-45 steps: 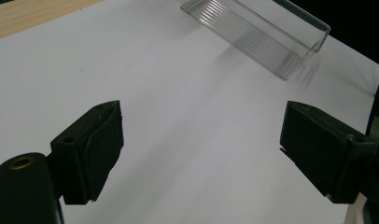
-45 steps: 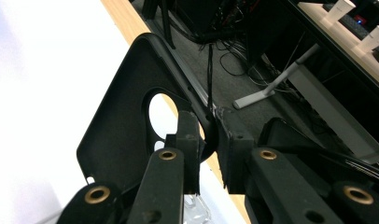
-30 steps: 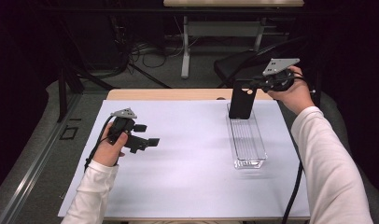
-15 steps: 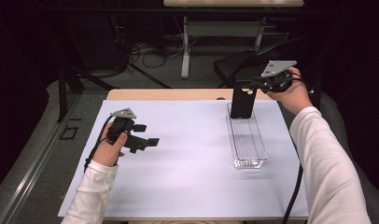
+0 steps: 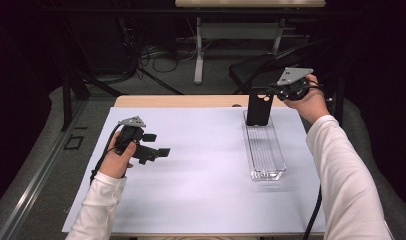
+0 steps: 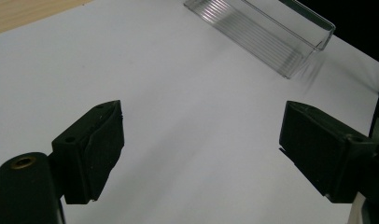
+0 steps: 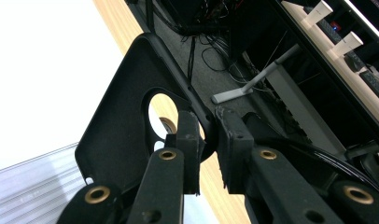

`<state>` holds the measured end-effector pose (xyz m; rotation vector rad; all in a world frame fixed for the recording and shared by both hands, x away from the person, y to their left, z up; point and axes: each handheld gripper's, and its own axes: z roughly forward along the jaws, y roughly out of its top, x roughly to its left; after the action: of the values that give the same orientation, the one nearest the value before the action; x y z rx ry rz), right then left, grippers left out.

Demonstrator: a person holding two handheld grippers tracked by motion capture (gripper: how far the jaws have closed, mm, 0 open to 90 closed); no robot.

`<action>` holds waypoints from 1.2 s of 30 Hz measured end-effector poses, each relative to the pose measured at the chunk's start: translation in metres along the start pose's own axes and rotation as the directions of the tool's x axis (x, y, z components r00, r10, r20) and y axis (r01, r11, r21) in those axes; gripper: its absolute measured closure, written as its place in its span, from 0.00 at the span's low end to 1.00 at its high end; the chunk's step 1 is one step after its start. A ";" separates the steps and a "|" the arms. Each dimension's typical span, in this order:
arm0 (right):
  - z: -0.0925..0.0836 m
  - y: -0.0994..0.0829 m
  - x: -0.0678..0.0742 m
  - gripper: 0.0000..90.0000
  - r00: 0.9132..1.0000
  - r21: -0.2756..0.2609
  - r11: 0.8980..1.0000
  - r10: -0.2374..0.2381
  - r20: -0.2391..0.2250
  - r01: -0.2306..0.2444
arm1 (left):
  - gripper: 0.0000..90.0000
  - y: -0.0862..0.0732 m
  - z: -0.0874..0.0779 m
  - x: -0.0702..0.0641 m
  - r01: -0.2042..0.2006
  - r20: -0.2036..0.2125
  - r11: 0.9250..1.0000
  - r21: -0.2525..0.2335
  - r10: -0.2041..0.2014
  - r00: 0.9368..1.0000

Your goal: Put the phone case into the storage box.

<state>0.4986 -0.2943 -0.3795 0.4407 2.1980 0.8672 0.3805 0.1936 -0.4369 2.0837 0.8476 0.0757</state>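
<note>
High view: white sheet (image 5: 201,195) covers wooden table (image 5: 181,101).

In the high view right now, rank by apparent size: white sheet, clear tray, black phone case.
1. White sheet, by far the largest.
2. Clear tray, long and narrow.
3. Black phone case, smallest, held upright over the tray's far end by the right tongs.

I see a black phone case (image 5: 259,106) with a round hole at the upper right of the frame. Below it, the tray (image 5: 266,150) is clear with fine ribbed lines. A white sheet (image 5: 201,190) covers the pale wooden counter (image 5: 176,101). Both sleeves are white.
</note>
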 end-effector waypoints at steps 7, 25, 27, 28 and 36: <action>0.012 -0.006 0.002 0.89 1.000 -0.003 1.000 -0.020 0.013 0.020 | 0.16 -0.001 0.000 0.001 0.001 0.001 1.000 0.005 -0.001 1.000; 0.035 -0.026 0.006 0.89 0.998 -0.012 1.000 -0.014 0.059 0.015 | 0.16 -0.002 0.001 0.003 0.009 -0.003 1.000 0.003 -0.009 1.000; 0.037 -0.028 0.006 0.89 0.998 -0.011 1.000 -0.012 0.062 0.013 | 0.16 -0.002 0.001 0.003 0.009 -0.003 1.000 0.004 -0.009 1.000; 0.038 -0.028 0.006 0.89 0.998 -0.008 1.000 -0.015 0.062 0.016 | 0.16 -0.002 0.001 0.004 0.010 -0.003 1.000 0.004 -0.010 1.000; 0.045 -0.031 0.009 0.89 0.997 0.013 0.999 -0.036 0.075 0.035 | 0.16 -0.003 0.001 0.005 0.015 -0.005 1.000 0.007 -0.015 1.000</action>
<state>0.5236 -0.2912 -0.4288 0.4324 2.1366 0.8063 0.3833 0.1973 -0.4411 2.0836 0.8676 0.0695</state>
